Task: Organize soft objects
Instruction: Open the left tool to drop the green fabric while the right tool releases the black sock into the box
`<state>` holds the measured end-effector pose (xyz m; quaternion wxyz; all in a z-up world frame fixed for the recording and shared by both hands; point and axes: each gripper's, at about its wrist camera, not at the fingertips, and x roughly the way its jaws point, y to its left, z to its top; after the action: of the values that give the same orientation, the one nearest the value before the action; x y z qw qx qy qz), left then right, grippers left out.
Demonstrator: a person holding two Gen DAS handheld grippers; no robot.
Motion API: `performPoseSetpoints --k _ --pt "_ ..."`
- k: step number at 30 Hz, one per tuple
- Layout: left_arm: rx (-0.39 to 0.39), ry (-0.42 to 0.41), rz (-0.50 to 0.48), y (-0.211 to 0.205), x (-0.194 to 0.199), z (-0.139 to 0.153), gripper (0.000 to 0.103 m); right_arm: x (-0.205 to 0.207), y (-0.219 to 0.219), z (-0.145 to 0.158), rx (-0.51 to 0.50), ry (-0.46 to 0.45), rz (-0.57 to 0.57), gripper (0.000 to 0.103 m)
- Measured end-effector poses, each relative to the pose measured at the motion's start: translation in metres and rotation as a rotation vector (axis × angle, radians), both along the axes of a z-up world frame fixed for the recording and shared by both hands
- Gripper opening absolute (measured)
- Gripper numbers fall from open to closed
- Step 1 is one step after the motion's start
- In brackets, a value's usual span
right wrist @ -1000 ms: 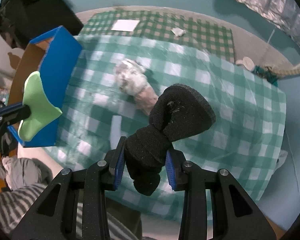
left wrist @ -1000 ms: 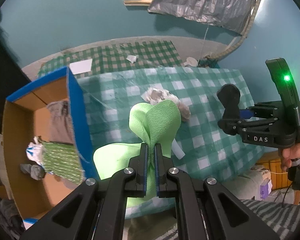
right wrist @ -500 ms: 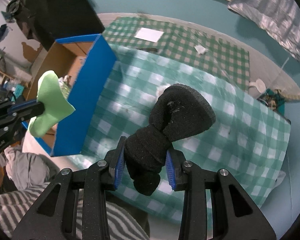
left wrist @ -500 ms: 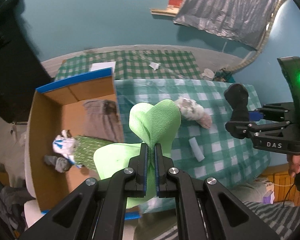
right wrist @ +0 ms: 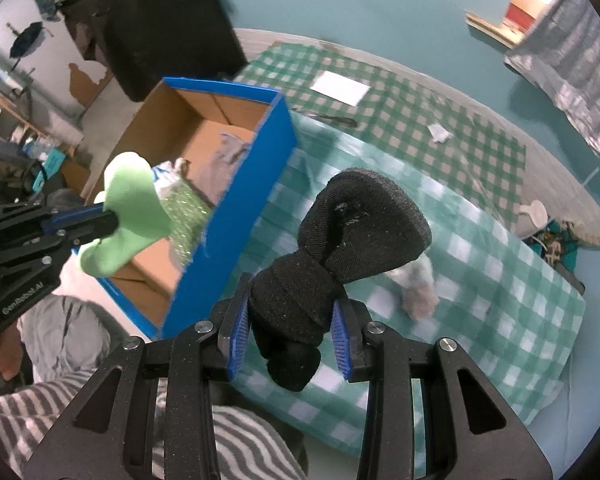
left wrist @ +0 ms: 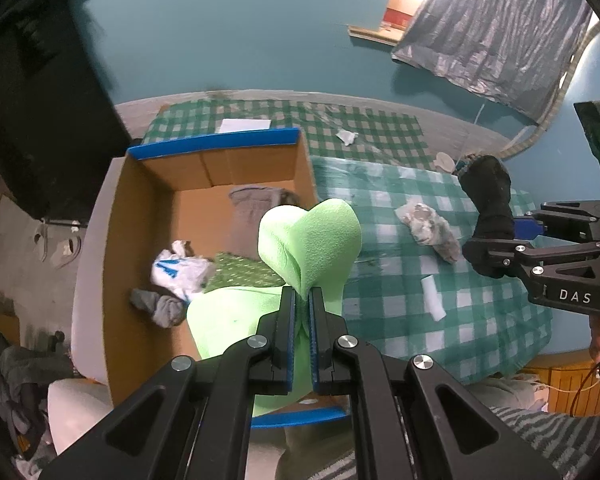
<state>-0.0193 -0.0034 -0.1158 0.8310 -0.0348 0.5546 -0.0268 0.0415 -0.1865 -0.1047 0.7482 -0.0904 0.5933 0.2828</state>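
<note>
From the left wrist, the big change is the cardboard box [left wrist: 148, 248]: a second ago it sat off at the edge of the view, and now it lies open right beneath the left gripper [left wrist: 302, 300], whose fingers are pinched tight together on the light green cloth [left wrist: 312, 244] — so the cloth has been carried over the box and looks ready to drop in. Inside the box lie a grey garment [left wrist: 256, 204], a white and blue piece [left wrist: 178, 270], a green patterned fabric [left wrist: 240, 270] and grey socks [left wrist: 160, 306]. Beside the box, on the green checked tablecloth [left wrist: 400, 304], a pale crumpled cloth [left wrist: 428, 226] waits, with a small white roll [left wrist: 432, 296] nearer the camera. Beyond the box, a darker checked cloth covers a second surface against a teal wall, and a silvery sheet hangs high up. Over to the right wrist: the right gripper [right wrist: 290, 330] has its blue pads clamped on a rolled black sock [right wrist: 340, 240], fingers partly apart around its bulk, and it too has swung toward the box [right wrist: 236, 216] — the blue wall now sits much closer than before. The left gripper [right wrist: 114, 220] hangs over the box opening with the green cloth [right wrist: 134, 208]. The pale cloth [right wrist: 418, 286] stays on the tablecloth [right wrist: 500, 300], so I judge it comes next.
</note>
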Motion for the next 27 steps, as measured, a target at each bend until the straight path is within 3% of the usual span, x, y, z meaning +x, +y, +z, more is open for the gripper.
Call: performPoseSetpoints --k 17,27 --pt "-0.012 0.054 0.096 0.07 -0.01 -0.021 0.006 0.004 0.103 -0.009 0.012 0.009 0.145 0.034" --pt "-0.034 0.103 0.125 0.095 -0.006 -0.039 0.008 0.006 0.139 -0.021 0.013 0.034 0.17 0.039"
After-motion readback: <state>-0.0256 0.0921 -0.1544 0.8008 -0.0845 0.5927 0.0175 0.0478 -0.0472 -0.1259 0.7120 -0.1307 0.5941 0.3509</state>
